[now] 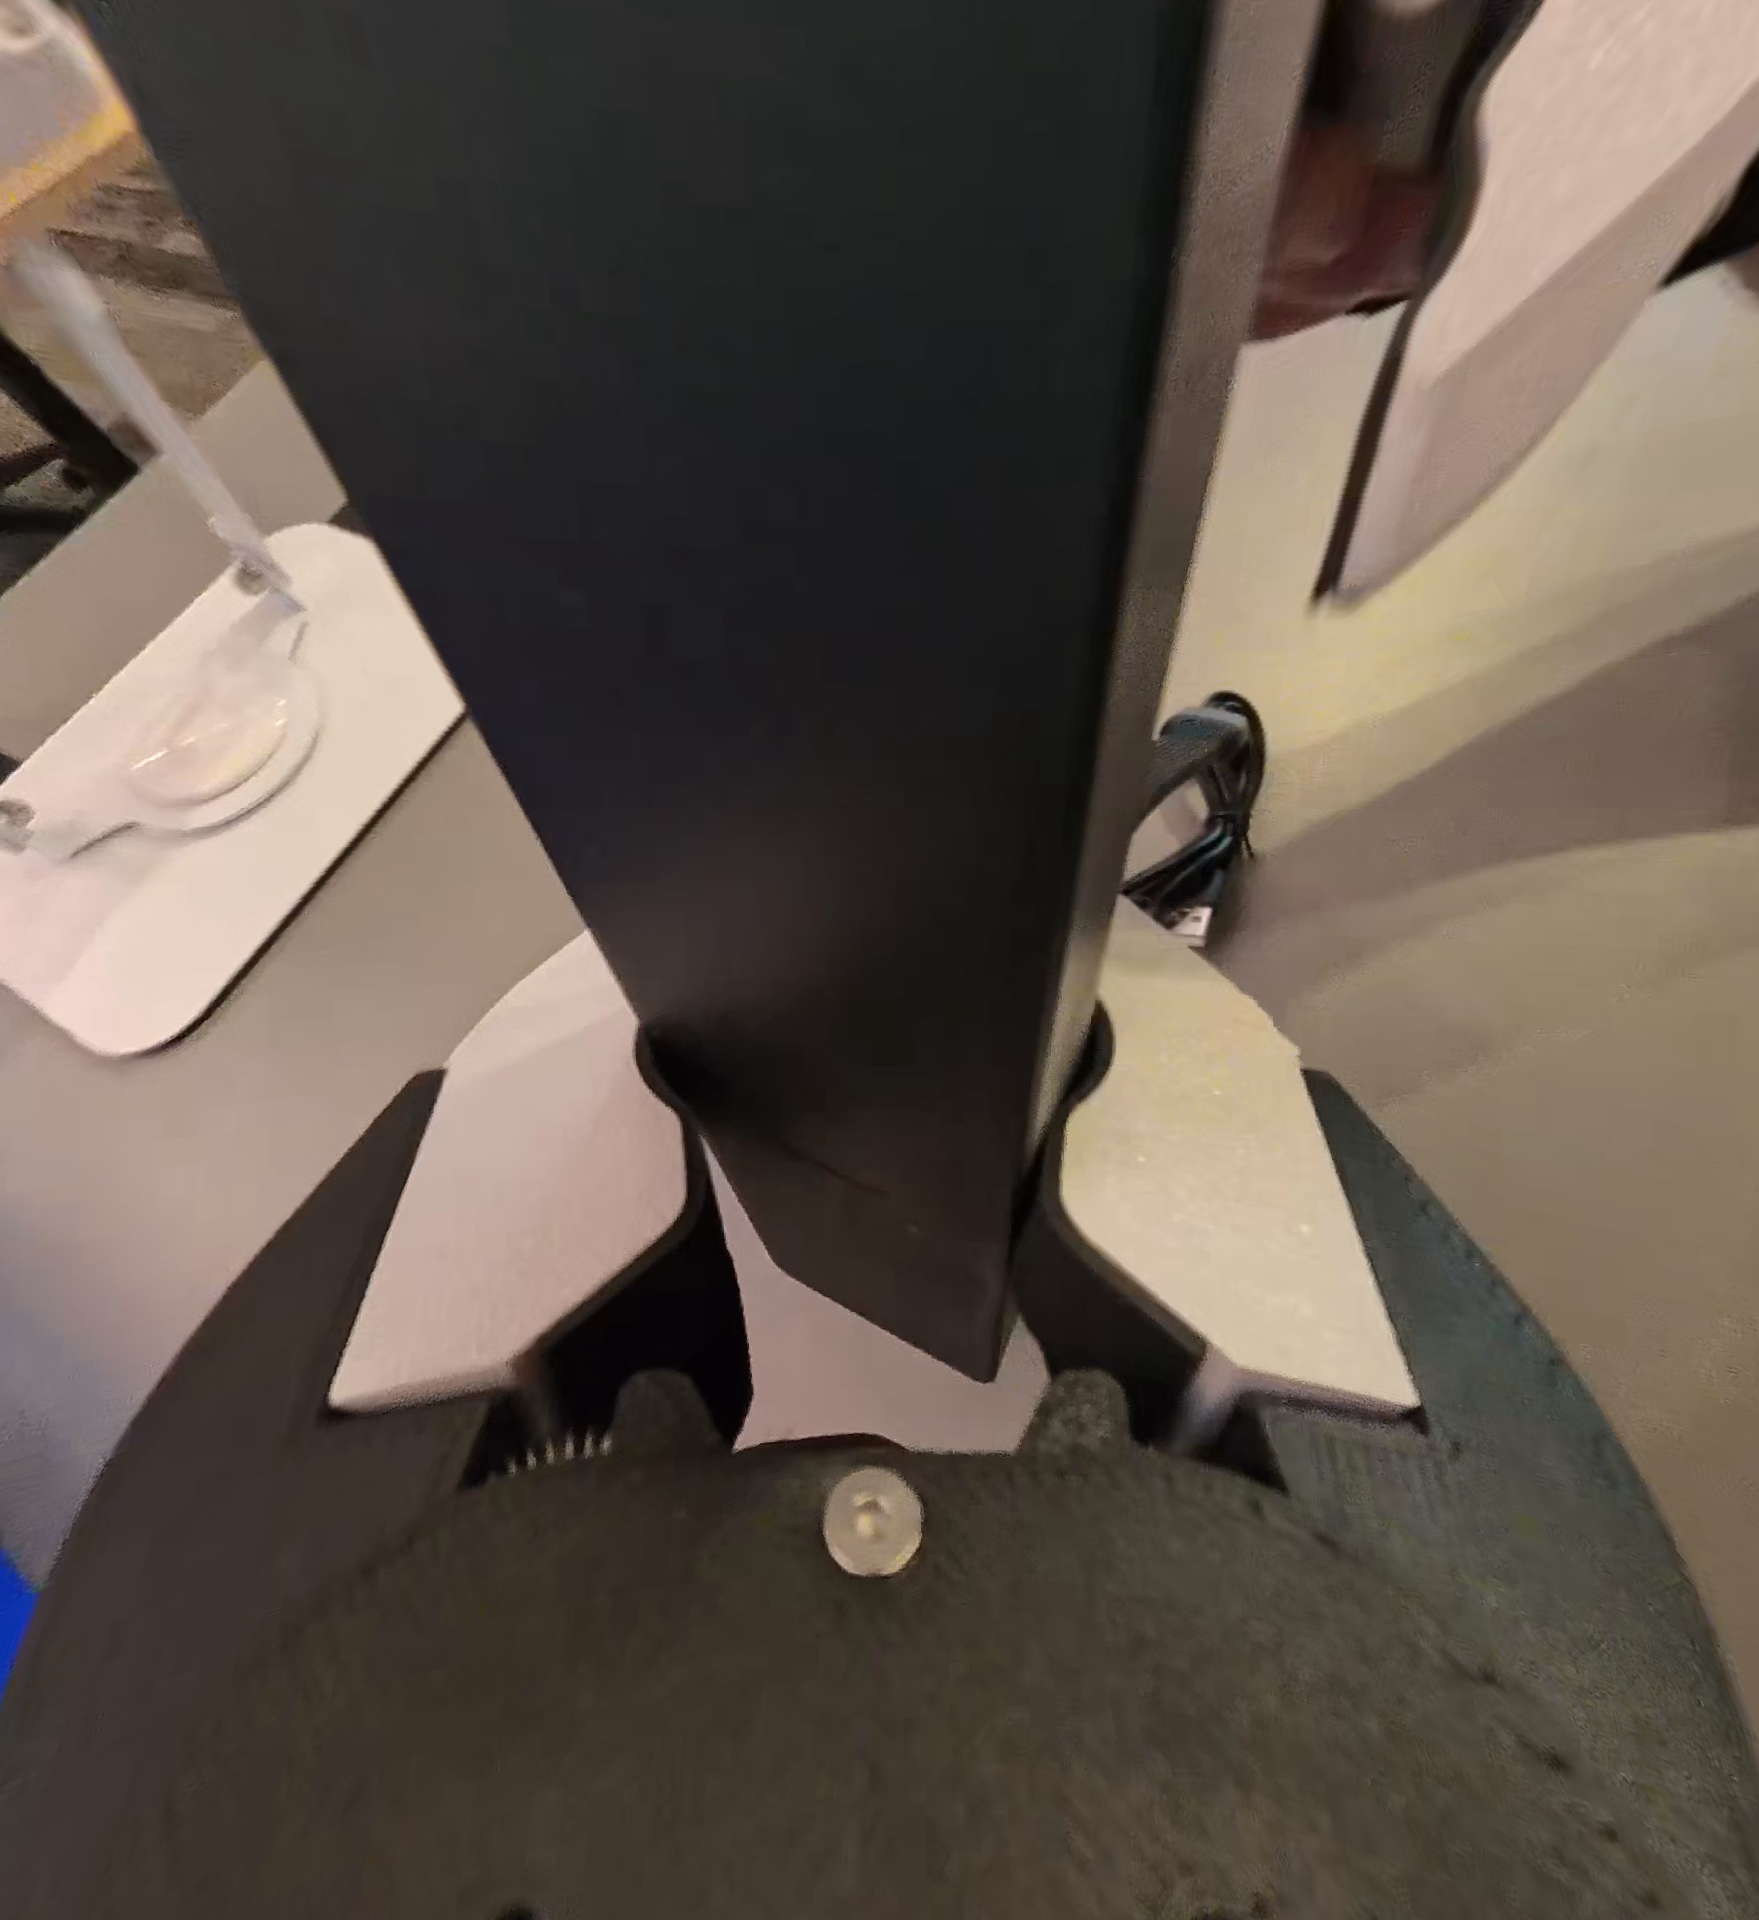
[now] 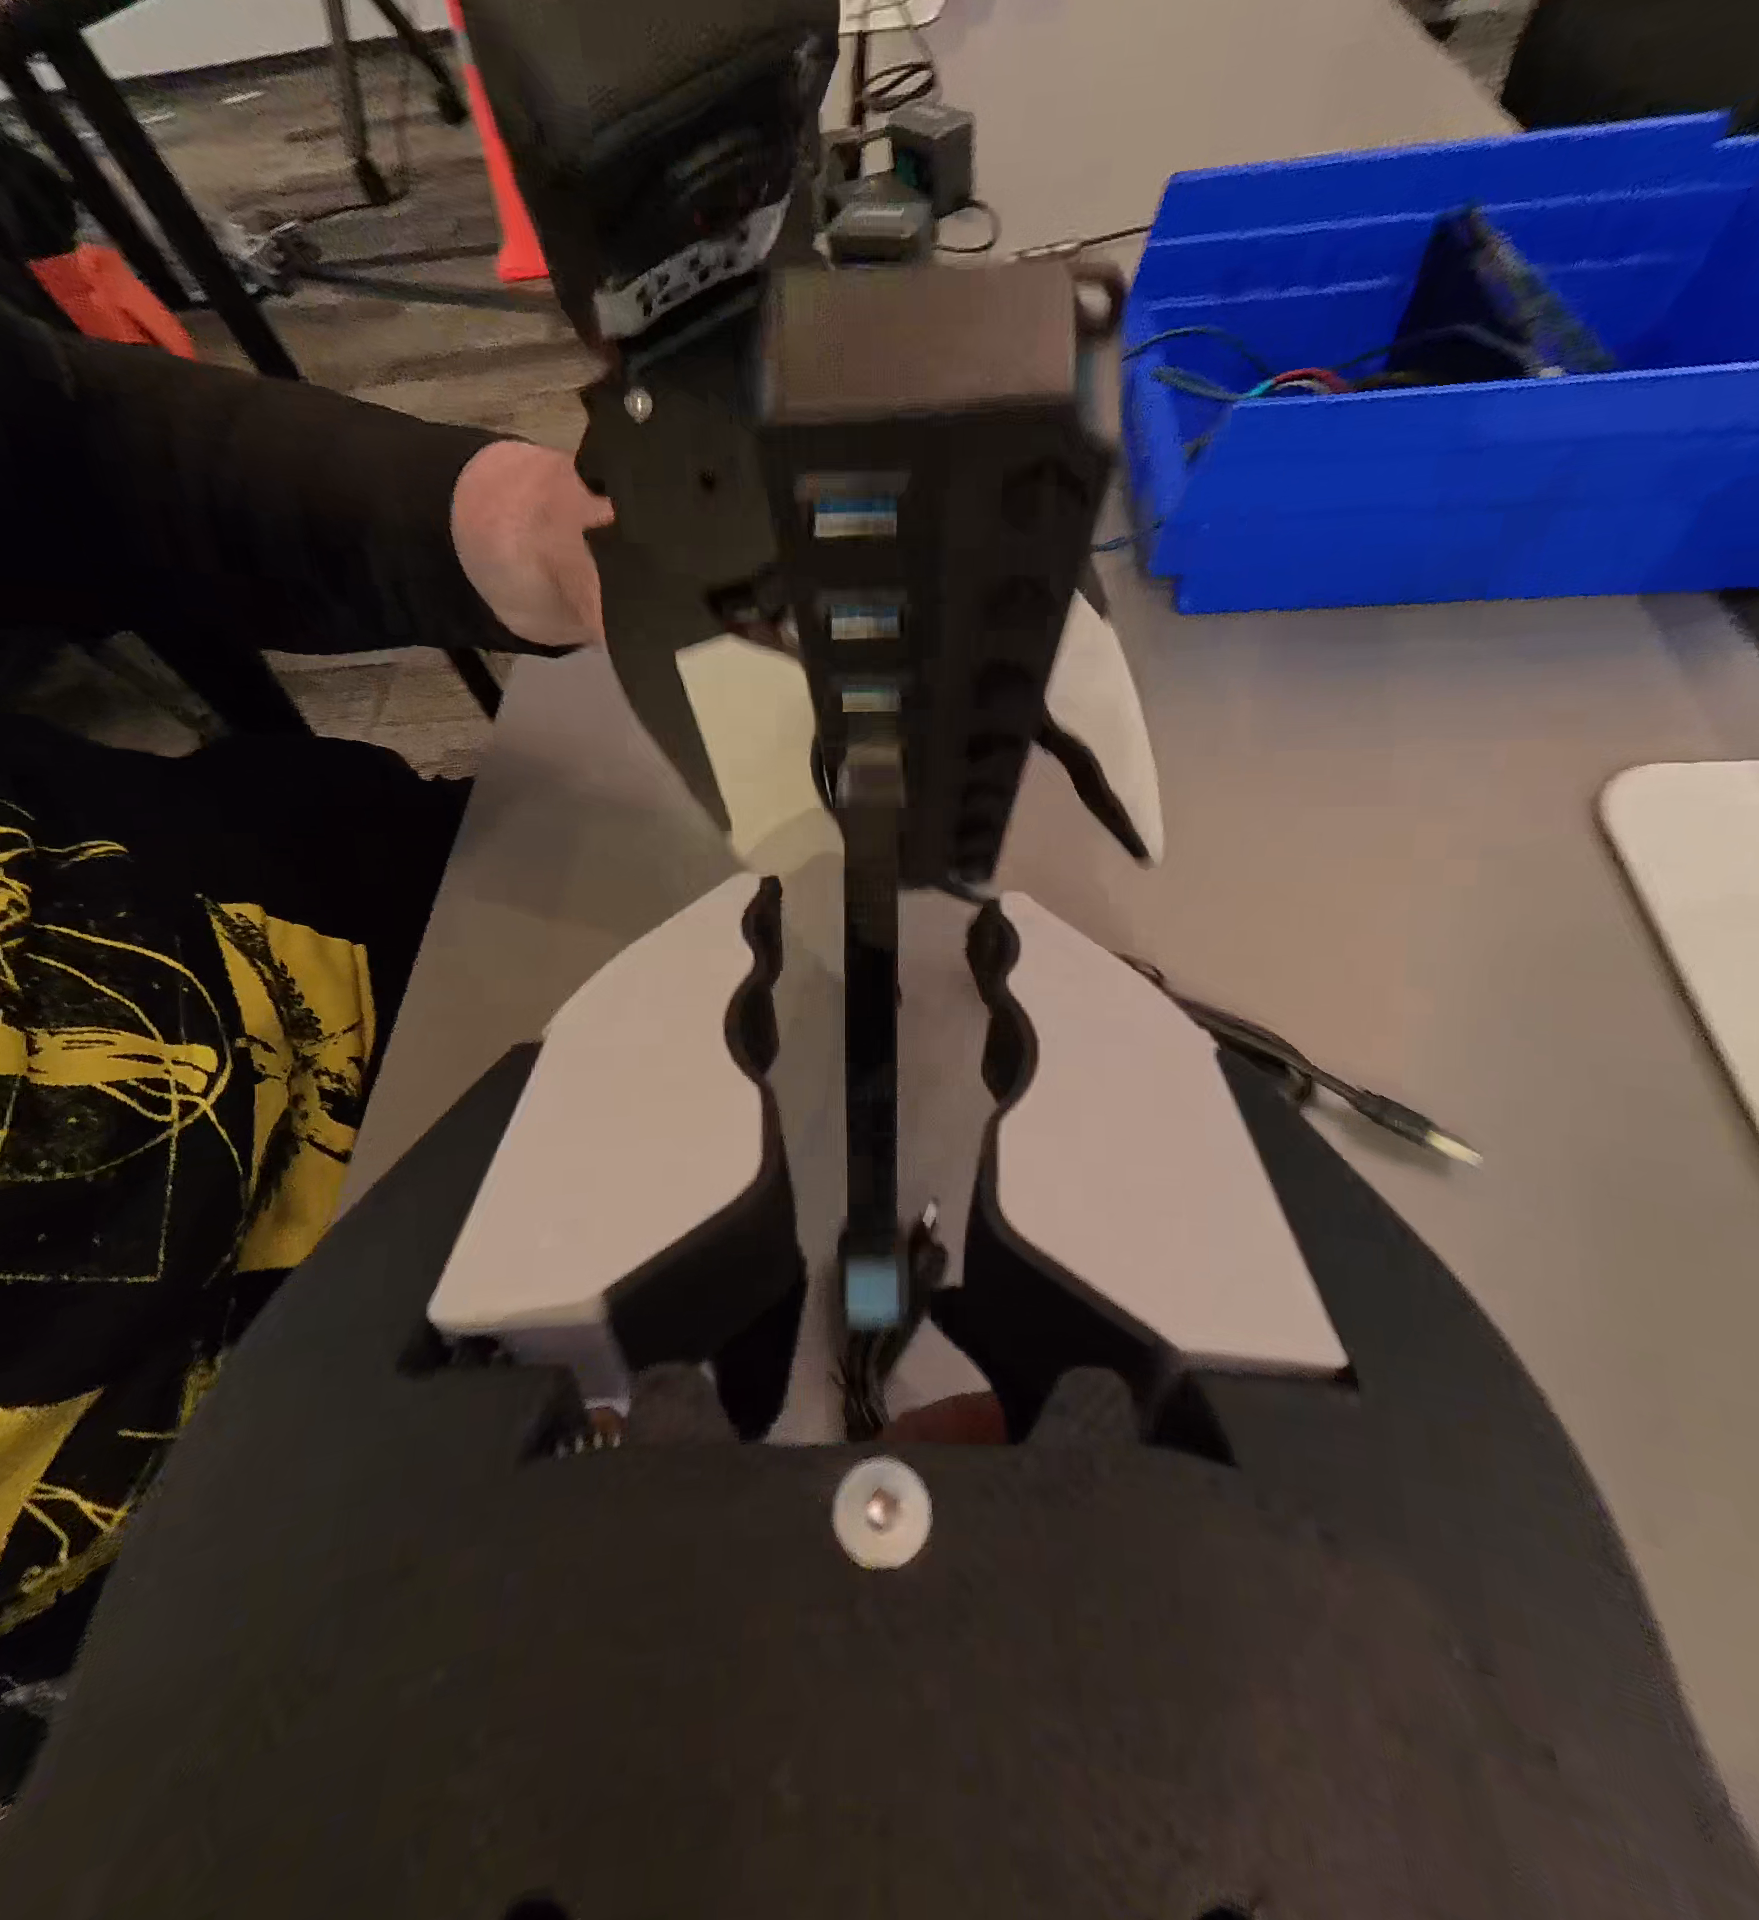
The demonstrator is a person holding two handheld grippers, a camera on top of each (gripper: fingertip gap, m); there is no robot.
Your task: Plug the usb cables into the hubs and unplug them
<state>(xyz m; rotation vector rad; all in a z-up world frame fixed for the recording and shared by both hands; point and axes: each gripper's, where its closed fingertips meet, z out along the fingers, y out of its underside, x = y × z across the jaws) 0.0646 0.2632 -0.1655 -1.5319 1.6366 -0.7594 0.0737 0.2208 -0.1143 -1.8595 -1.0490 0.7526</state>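
My left gripper (image 1: 875,1049) clamps a matte black, slab-shaped hub (image 1: 709,520), both pads pressing its sides. My right gripper (image 2: 880,904) stands part open; a flat black cable (image 2: 870,1018) plugged into the hub's (image 2: 916,436) lower port runs between its scalloped pads without touching them. Another loose cable (image 2: 1301,1081) lies on the smooth grey table (image 2: 1426,935). I can read no writing.

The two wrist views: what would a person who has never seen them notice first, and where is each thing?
In the right wrist view, a black USB hub stands upright at the centre, held by the left gripper, with a black USB cable running from it down between the open fingers of the right gripper. Right of it sits a blue bin on the grey table.
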